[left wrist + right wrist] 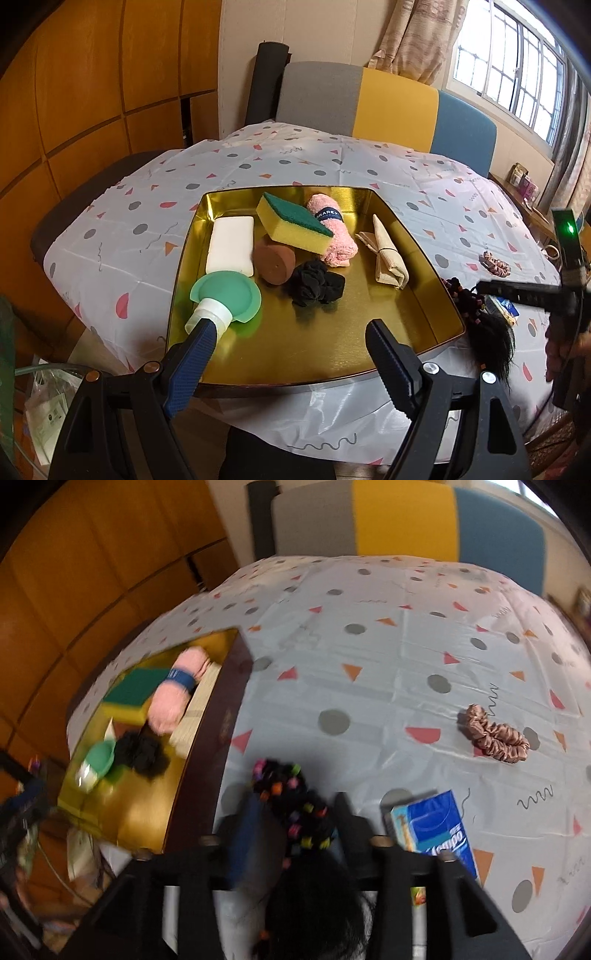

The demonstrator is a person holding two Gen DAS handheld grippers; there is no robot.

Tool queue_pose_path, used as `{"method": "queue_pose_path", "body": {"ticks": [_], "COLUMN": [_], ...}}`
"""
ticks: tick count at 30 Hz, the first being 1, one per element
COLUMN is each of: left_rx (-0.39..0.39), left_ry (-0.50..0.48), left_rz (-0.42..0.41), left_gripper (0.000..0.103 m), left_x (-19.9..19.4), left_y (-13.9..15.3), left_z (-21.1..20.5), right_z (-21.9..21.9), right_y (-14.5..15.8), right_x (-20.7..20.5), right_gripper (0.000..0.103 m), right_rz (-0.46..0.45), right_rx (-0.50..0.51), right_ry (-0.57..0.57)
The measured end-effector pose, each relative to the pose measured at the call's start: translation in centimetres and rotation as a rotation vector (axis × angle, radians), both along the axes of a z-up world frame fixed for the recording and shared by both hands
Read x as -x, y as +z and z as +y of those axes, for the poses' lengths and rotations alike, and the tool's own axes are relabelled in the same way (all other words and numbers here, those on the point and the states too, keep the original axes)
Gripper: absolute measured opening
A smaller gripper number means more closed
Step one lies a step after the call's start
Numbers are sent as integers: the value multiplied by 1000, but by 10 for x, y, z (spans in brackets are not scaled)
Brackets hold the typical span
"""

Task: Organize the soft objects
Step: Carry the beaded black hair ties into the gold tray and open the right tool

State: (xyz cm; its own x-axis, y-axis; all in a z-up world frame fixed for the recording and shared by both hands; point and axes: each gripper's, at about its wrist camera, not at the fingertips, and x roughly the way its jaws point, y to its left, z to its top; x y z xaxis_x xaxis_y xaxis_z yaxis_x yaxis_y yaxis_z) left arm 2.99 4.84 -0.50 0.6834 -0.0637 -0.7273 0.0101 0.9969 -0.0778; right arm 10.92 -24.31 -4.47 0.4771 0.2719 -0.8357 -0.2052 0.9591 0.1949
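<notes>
A gold tray point(406, 314) holds a white sponge point(231, 245), a yellow-green sponge point(293, 223), a pink towel roll point(332, 236), a brown round pad point(275, 264), a black scrunchie point(316, 282), a beige cloth point(388, 254) and a green silicone cup point(225, 299). My left gripper point(291, 343) is open over the tray's near side, its left finger beside the cup. My right gripper point(295, 819) is shut on a black hairpiece with coloured beads point(299, 805), right of the tray point(218, 738). The hairpiece also shows in the left wrist view point(480, 321).
A brown satin scrunchie point(495, 734) lies on the patterned tablecloth point(369, 646) to the right. A blue tissue pack point(436, 830) sits beside my right gripper. A grey, yellow and blue chair back point(384, 103) stands behind the table. Bags sit on the floor at left point(44, 398).
</notes>
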Motion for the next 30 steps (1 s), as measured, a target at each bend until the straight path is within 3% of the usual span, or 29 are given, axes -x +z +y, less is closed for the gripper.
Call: {"method": "queue_pose_path", "body": {"ticks": [5,7,8,13,19,25,30], "left_rx": [-9,-14,-17,-16,-12,-7,-3], "left_ry": [-8,-12,-10,-5,1,3,11], "left_rz": [5,3,1,-4,-5,-7,-10], "left_gripper": [84,84,84,84,84,84,84], "left_x": [0,0,1,1,2,3,4], "left_y": [-2,-1,-1,1,0,0,1], "left_z": [-4,-5,-5,-2,2,4,8], "right_z": [13,19,21,15,12,45,91], "right_y": [-24,-40,-46,-35,11,46,52], "right_x": [10,14,17,21,26,22,9], "right_gripper": [56,15,12,12,11,12,12], "right_rz": [43,65,52,5,-90,-137,-145], "right_rx": [81,148,176,145,9,-94,-133], "right_ry": [40,50,44,-16,-52,8,86]}}
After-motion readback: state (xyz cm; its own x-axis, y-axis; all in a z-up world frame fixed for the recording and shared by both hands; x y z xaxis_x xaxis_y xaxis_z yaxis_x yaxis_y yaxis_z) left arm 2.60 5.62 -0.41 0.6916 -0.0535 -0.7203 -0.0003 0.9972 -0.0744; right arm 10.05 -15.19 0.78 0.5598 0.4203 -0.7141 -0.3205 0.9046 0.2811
